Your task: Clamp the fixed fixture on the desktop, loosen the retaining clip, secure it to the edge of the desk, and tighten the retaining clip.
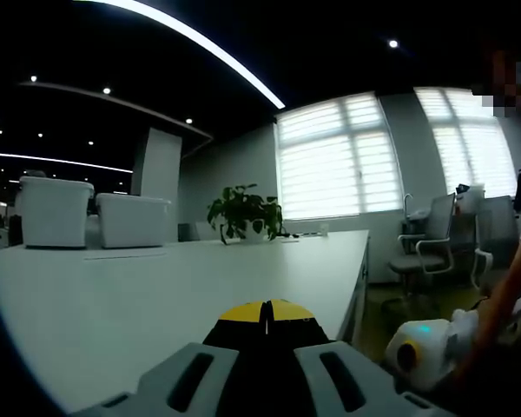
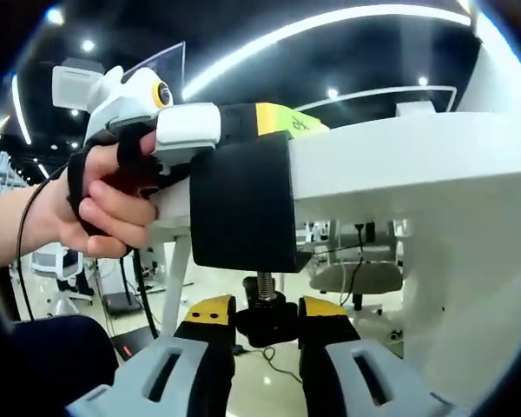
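Our right gripper's [image 2: 265, 326] fingers [image 2: 210, 314] pinch the black screw knob [image 2: 265, 314] under the surface [image 2: 399, 161]; the left gripper [image 2: 243, 122] grips the fixture [image 2: 243, 204] at its edge. A wrong-way turn could drop it.

We see the desk [image 1: 200, 287] as a smooth white top with a soft sheen, likely laminate. The fixture [image 2: 243, 204] looks like matt black plastic, its screw [image 2: 265, 284] threaded bare metal above a black plastic knob [image 2: 267, 320]. The right gripper [image 2: 267, 334] has matt grey plastic fingers [image 2: 191, 365] with yellow-and-black tips; the left gripper [image 2: 243, 122] has a glossy white plastic shell. The 2 bins [image 1: 95, 213] look like matt white plastic.
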